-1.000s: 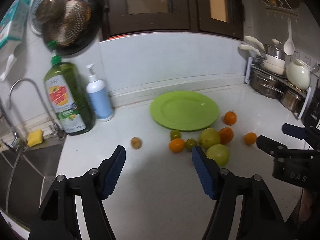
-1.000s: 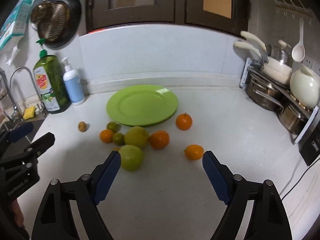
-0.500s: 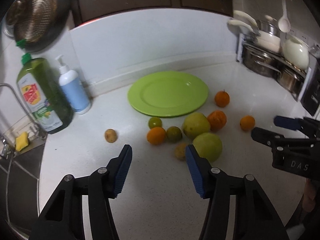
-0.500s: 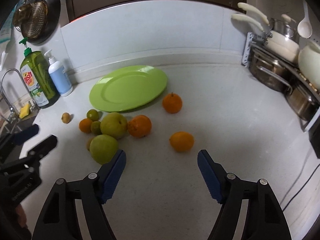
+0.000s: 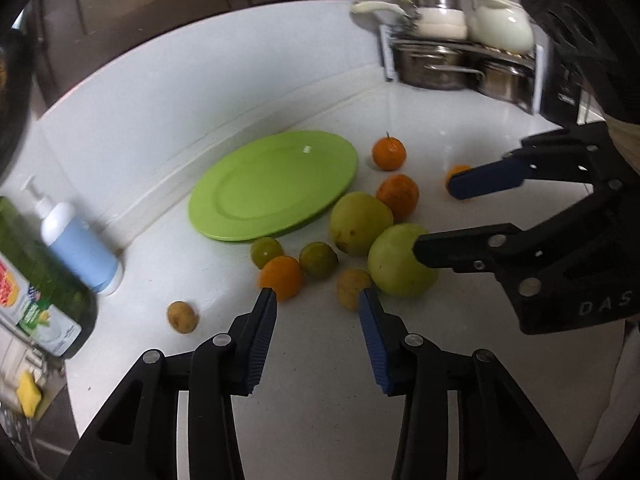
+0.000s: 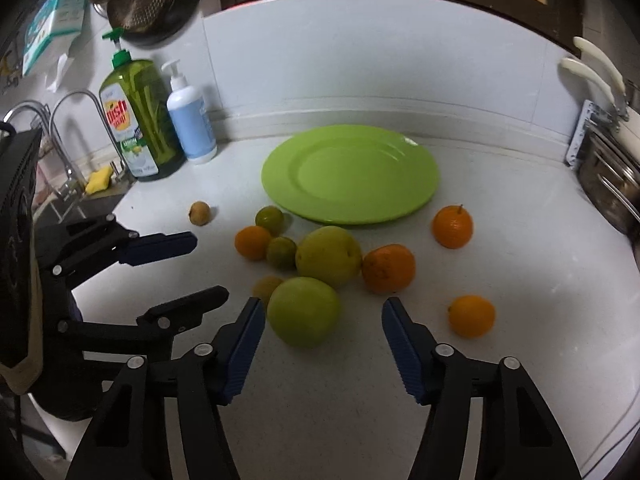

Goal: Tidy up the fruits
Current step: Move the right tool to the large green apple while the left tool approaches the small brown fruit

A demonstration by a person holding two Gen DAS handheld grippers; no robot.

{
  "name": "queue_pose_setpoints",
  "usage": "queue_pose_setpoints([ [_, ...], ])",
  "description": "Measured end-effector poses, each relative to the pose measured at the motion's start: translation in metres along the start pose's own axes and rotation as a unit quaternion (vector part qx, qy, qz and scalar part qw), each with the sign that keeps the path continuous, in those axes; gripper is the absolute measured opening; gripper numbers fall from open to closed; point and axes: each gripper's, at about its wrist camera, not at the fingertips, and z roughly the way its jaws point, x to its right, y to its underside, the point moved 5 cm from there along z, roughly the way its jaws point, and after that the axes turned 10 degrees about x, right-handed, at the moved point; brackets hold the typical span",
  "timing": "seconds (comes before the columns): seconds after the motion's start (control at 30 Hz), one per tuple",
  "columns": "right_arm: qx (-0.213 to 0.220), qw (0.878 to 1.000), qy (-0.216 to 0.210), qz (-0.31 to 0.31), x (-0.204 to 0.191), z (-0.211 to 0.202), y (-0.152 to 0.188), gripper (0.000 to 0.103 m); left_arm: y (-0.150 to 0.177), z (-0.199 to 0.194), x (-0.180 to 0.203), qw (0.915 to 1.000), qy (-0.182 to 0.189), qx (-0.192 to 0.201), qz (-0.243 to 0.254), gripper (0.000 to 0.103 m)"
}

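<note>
The left gripper (image 5: 316, 300) hung over the white desk (image 5: 320, 420) with its jaws closing and nothing pressed between them. Just past its tips lay a small orange (image 5: 281, 277) off the left jaw and a small yellowish fruit (image 5: 351, 288) off the right jaw, with a small green citrus (image 5: 318, 260) straight ahead between the two and a second green citrus (image 5: 267, 252) a little further out. A brownish fruit (image 5: 182, 317) sat alone, well out to the left of the left jaw.

The right gripper (image 6: 323, 312) also had its jaws closing, still apart, with no pad pressing on anything. A large green fruit (image 6: 304, 311) lay at the mouth of those jaws, close to the left pad without clear contact. Ahead of it sat a larger yellow-green fruit (image 6: 329, 256), touching an orange (image 6: 388, 268) beyond the right jaw. Another small orange (image 6: 471, 316) lay to the right of the right jaw, and a stemmed orange (image 6: 452, 227) further out on that side.

The green plate (image 6: 424, 196) lay empty beyond all the fruit, far ahead of both pairs of jaws. A green dish-soap bottle (image 6: 138, 120) and a blue pump bottle (image 6: 190, 120) stood far off to the left.
</note>
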Motion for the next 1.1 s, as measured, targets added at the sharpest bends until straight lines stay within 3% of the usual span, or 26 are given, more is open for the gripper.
queue_pose_setpoints([
  [0.33, -0.038, 0.999, -0.018, -0.006, -0.010, 0.027, 0.006, 0.057, 0.011, 0.022, -0.002, 0.9985, 0.050, -0.011, -0.018, 0.037],
  [0.9, -0.057, 0.998, -0.032, 0.010, -0.007, 0.040, 0.014, 0.052, 0.008, 0.033, 0.003, 0.9971, 0.070, -0.009, -0.028, 0.037],
  [1.1, -0.044, 0.999, -0.011, 0.018, 0.003, 0.032, 0.011, 0.051, 0.007, 0.042, 0.009, 0.9964, 0.073, -0.018, -0.041, 0.037],
])
